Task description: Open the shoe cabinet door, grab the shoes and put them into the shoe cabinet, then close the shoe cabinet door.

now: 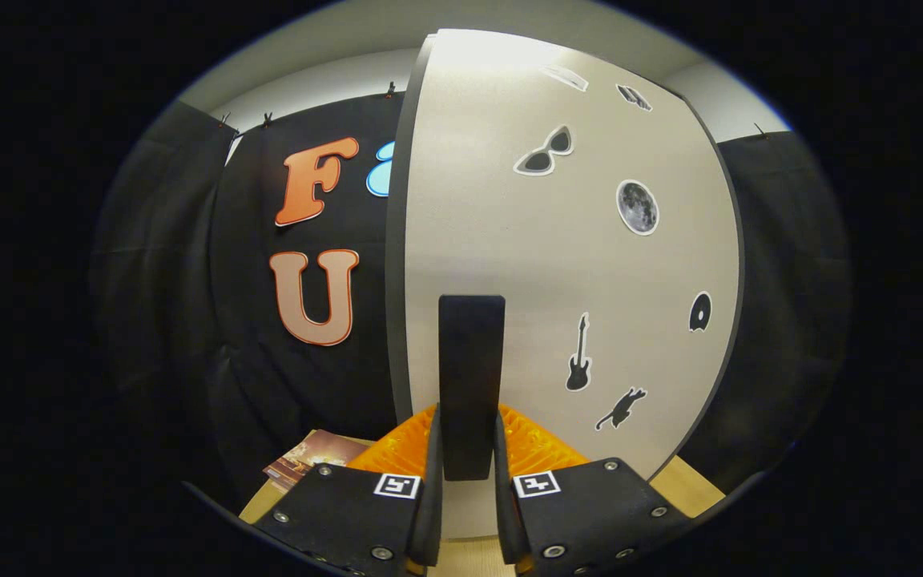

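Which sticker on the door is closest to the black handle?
The guitar sticker. It sits just beside the handle that the gripper has between its fingers, while the cat, moon and sunglasses stickers are farther away on the door.

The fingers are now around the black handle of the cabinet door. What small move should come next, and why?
Probably a gentle pull back on the handle to swing the cabinet door open. The gripper has a finger on each side of the handle, seemingly clamped on it, and no shoes are stowed yet.
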`<state>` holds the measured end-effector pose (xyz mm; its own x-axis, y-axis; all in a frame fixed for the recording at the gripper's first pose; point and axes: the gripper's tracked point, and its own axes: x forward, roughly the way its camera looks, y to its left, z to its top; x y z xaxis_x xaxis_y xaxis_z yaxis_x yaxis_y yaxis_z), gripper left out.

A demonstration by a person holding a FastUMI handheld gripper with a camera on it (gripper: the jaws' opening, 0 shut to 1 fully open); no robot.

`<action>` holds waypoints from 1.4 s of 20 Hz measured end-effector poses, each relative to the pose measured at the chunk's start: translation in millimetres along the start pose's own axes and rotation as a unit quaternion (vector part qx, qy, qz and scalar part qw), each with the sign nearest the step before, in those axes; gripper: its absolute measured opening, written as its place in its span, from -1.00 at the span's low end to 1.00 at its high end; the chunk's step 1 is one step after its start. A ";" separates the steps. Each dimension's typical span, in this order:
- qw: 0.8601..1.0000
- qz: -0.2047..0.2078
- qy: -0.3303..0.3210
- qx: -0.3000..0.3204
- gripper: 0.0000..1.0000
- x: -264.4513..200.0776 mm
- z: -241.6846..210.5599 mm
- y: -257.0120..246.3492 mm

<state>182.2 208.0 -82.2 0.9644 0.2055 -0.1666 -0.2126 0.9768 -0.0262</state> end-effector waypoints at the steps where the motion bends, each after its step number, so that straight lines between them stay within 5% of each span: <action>1: 1.000 0.007 0.002 0.002 -0.43 -10.0 -1.4 -3.4; 7: 1.000 0.031 0.003 0.001 -0.46 -82.2 -10.4 -35.7; 14: 1.000 0.010 0.006 0.021 -0.52 -156.6 -20.5 -93.0; 23: 0.996 -0.079 0.015 0.035 -0.80 -236.5 -30.5 -180.2; 27: 0.976 -0.216 0.013 -0.011 -0.83 -262.2 -33.2 -263.3; 28: 0.975 -0.220 0.013 0.017 -0.84 -271.1 -30.2 -265.7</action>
<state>-27.5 -109.1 -59.8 0.9567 -0.2347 -0.1724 0.2261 0.9717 -0.0681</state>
